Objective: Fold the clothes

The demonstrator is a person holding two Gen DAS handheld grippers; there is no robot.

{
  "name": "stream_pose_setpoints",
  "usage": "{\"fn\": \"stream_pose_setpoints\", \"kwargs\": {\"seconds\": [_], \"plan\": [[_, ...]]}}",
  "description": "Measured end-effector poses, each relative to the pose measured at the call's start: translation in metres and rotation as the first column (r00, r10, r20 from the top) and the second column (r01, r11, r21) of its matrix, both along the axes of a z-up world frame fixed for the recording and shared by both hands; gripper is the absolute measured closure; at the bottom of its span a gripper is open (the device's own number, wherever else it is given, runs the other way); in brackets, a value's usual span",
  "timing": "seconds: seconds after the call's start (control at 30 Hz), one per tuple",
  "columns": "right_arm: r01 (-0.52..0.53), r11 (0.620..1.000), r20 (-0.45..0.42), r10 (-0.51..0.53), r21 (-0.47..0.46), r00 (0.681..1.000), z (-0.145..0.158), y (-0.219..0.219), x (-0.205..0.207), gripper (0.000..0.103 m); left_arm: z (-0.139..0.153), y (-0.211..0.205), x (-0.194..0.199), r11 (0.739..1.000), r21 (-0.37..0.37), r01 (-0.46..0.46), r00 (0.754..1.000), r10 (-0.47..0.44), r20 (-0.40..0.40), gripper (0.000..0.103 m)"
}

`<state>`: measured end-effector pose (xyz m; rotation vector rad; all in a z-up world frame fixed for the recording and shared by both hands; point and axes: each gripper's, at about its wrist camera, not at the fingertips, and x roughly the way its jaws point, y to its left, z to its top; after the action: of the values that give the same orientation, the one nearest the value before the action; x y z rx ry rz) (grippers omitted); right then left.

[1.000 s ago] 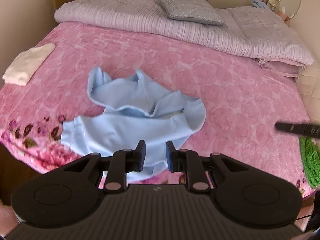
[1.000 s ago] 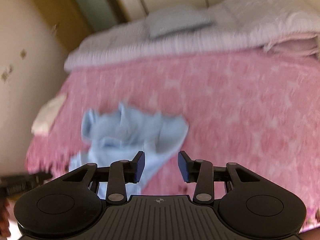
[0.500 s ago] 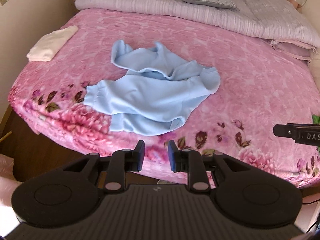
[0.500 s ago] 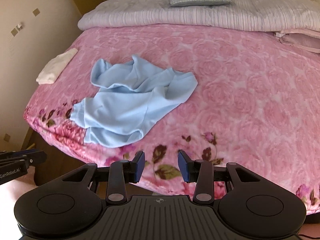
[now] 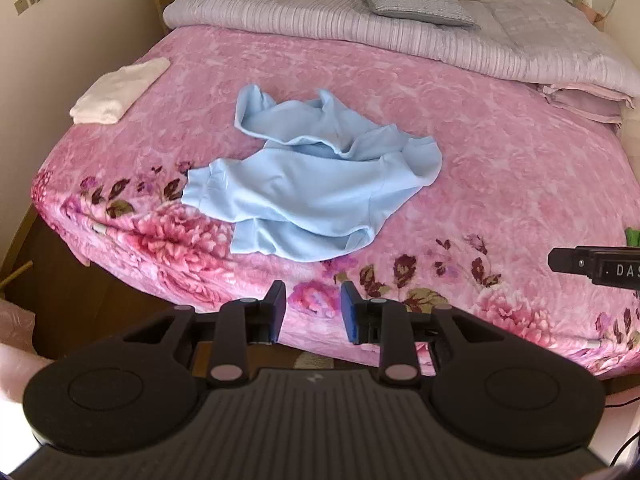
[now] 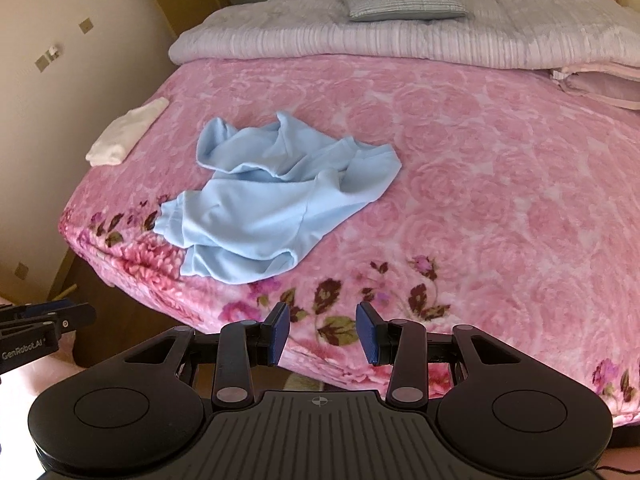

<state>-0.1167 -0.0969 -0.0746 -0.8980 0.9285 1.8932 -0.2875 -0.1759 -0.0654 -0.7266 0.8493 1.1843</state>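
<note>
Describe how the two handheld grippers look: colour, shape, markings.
The left gripper and the right gripper match: matte black, ribbed centre plate, two round lobes, pale pivot caps, blue pads. Side views show white lettering: "GenRobot.AI" on the left, "DAS" on the right. A thin cable trails below.

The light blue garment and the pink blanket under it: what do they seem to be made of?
The light blue garment looks like soft matte knit, perhaps fleece or cotton jersey: it drapes in thick rounded folds with ribbed cuffs. The pink blanket looks plush, likely synthetic, with a faint sheen and embossed roses.

Bright, sharp frames; fisheye-curved edges.
</note>
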Motion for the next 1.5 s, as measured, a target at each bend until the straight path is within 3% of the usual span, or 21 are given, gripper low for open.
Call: {"fn": "stream_pose_setpoints", "kwargs": {"seconds": [0.3, 0.5, 0.87, 1.07, 1.27, 1.5], "plan": [[0.044, 0.999, 0.005, -0.044, -0.001, 0.999, -0.001, 0.013, -0.007, 0.062, -0.007, 0.026, -0.004, 0.999, -0.012, 0.046, 0.999, -0.045, 0.028, 0.077], [0.084, 0.996, 0.023, -0.083, -0.024, 0.996, -0.012, 0.031, -0.034, 0.062, -0.02, 0.062, -0.021, 0.996, -0.033, 0.077, 0.996, -0.076, 0.049, 0.077], [0.238, 0.965, 0.032, -0.236, -0.11, 0.971, -0.045, 0.075, -0.112, 0.062, -0.068, 0.176, -0.096, 0.979, -0.11, 0.169, 0.984, -0.162, 0.069, 0.073], [0.25, 0.96, 0.09, -0.24, -0.124, 0.967, -0.071, 0.088, -0.169, 0.056, -0.1, 0.236, -0.132, 0.962, -0.155, 0.224, 0.974, -0.213, 0.082, 0.073], [0.164, 0.984, 0.219, -0.146, -0.063, 0.965, -0.119, 0.082, -0.226, 0.054, -0.15, 0.265, -0.149, 0.941, -0.22, 0.258, 0.965, -0.24, 0.106, 0.073], [-0.113, 0.994, 0.307, 0.11, -0.008, 0.945, -0.178, 0.057, -0.299, 0.053, -0.207, 0.279, -0.167, 0.921, -0.293, 0.255, 0.965, -0.225, 0.135, 0.073]]}}
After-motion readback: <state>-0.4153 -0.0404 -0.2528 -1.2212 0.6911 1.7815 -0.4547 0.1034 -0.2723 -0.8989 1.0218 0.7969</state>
